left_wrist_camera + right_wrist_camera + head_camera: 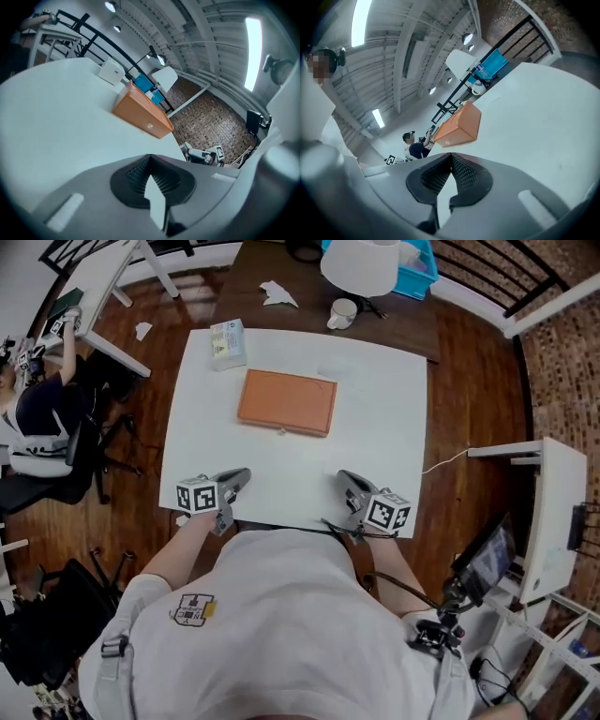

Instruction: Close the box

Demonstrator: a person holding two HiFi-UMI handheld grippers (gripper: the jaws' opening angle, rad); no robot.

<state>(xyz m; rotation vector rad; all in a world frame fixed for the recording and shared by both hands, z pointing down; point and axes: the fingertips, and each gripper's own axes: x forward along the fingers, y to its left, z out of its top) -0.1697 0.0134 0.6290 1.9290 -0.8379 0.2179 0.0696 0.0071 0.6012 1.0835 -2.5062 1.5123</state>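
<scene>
From the head view, the orange box [287, 401] lies flat near the middle of the white desk [394, 427], its lid down. A small clasp [281, 430] sits on the edge that faces the person. The left gripper [238, 475] and the right gripper [345, 479] rest low over the near edge of the desk, one to each side. Both are well apart from the box and angled in toward it.

This view does not show how the jaws stand, but each gripper's own view does. In the left gripper view the ridged pads [138, 174] are clenched together with nothing between them. The right gripper view shows the same, pads [462, 173] meeting and empty.

The low gripper views show the box's front wall and its height, which the head view flattens. Only the head view shows a small white carton [228, 343] at the far left corner of the desk. Beyond the desk it also shows a mug [343, 313] and a crumpled paper [277, 293] on a brown surface. The right gripper view takes in a seated person [415, 147] in the background beyond the box.
</scene>
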